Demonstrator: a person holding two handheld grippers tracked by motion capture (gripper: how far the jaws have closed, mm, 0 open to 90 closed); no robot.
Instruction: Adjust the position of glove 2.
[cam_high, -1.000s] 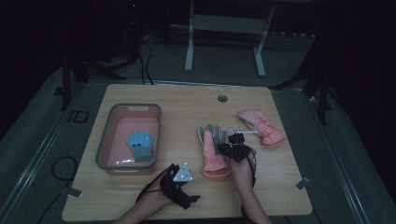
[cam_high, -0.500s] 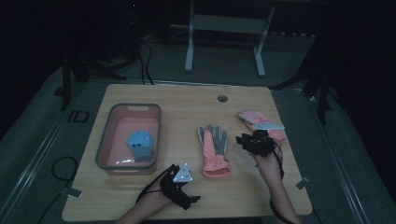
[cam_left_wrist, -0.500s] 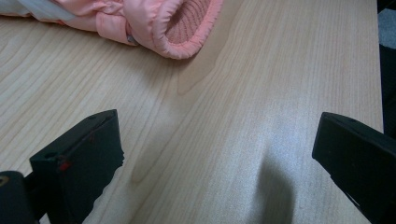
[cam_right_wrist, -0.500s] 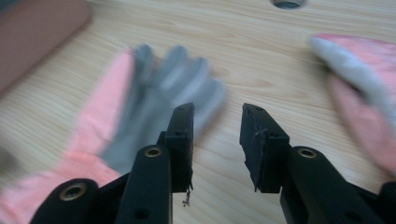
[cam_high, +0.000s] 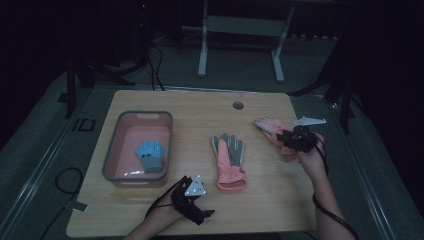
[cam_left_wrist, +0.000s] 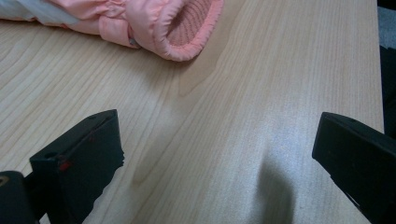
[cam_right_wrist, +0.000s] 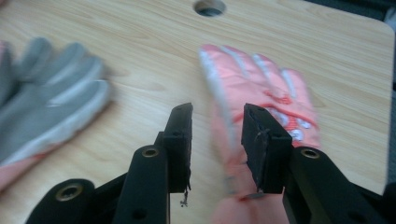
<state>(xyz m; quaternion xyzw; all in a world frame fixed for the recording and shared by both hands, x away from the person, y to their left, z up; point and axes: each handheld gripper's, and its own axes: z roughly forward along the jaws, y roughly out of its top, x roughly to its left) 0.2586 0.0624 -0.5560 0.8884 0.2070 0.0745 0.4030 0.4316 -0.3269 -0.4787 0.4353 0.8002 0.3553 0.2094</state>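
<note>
A pink glove (cam_high: 267, 126) lies at the table's right side, and my right gripper (cam_high: 295, 137) hovers over its cuff end. In the right gripper view the jaws (cam_right_wrist: 217, 112) stand a little apart above that pink glove (cam_right_wrist: 261, 88), holding nothing. A second glove, grey palm and pink cuff (cam_high: 229, 160), lies at the table's middle and appears blurred at the left (cam_right_wrist: 46, 107). My left gripper (cam_high: 197, 207) rests near the front edge. Its jaws (cam_left_wrist: 217, 140) are wide open on bare wood, with the pink cuff (cam_left_wrist: 177, 23) ahead of them.
A pink tub (cam_high: 112, 150) stands at the left with a blue glove (cam_high: 150, 154) inside. A round cable hole (cam_high: 238, 105) sits near the table's far edge. The right edge of the table runs close to my right hand.
My right gripper has moved from the middle glove to the right, over the pink glove at the table's right side. The left gripper has stayed put.
</note>
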